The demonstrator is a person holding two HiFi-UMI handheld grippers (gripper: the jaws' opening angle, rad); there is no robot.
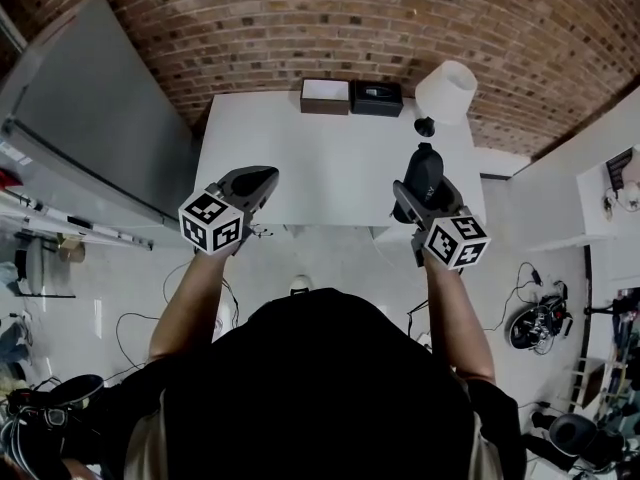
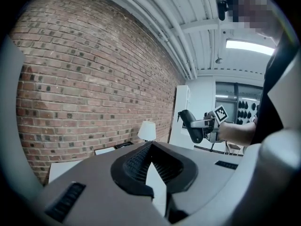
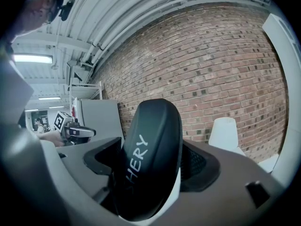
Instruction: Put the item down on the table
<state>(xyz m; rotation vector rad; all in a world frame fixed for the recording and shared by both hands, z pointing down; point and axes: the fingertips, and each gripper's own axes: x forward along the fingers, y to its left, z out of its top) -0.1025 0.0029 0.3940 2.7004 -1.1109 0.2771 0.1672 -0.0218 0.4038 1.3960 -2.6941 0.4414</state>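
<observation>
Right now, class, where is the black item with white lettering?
The black item is clamped in the right hand-held gripper, held up on the head view's right side, over the white table's right part and near the white lamp.

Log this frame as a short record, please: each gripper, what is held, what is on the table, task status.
left gripper: shut, empty, over the table's near edge
right gripper: shut on black item
black item: held in the air, lettering "HERY" showing
table: white, against a brick wall
on table, far edge: white lamp, brown box, black box
task status: item not yet put down
</observation>
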